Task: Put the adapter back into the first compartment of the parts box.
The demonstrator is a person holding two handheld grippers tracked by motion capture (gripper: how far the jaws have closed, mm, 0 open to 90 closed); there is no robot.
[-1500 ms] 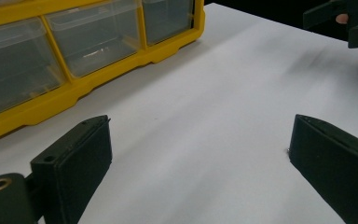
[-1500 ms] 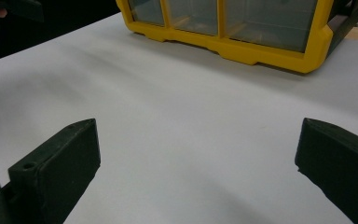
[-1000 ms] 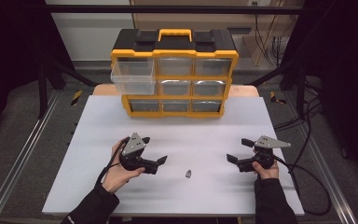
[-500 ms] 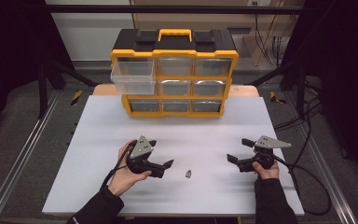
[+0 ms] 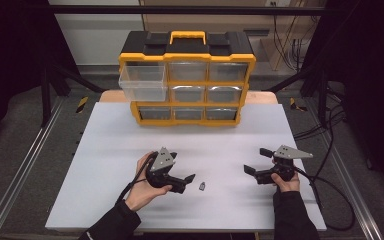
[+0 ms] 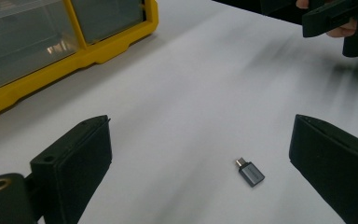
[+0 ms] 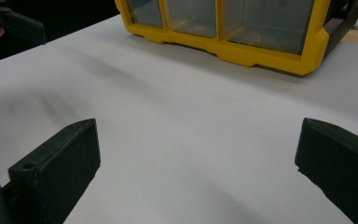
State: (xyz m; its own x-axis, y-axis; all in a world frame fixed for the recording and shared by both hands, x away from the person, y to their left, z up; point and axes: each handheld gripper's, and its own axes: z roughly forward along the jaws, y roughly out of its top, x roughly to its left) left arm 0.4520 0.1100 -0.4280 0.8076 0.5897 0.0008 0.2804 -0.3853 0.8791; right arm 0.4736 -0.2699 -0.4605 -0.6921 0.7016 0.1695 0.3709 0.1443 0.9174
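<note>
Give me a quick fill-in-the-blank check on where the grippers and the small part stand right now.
1. The small grey adapter lies on the white ____.
2. The left gripper has its jaws ____, with the adapter ahead of them.
3. On the yellow drawer cabinet, the top ____ drawer is pulled out.
4. The right gripper holds ____.

Missing words: table; open; left; nothing

A drawer cabinet [image 5: 187,80] stands at the far middle of the table [image 5: 110,150], its top-left drawer [image 5: 143,83] pulled out toward the person. Near the front edge, a small adapter [image 5: 202,186] lies on the table just right of the left hand-held gripper [image 5: 184,170]. The right hand-held gripper [image 5: 256,161] sits well apart, farther right.
</note>
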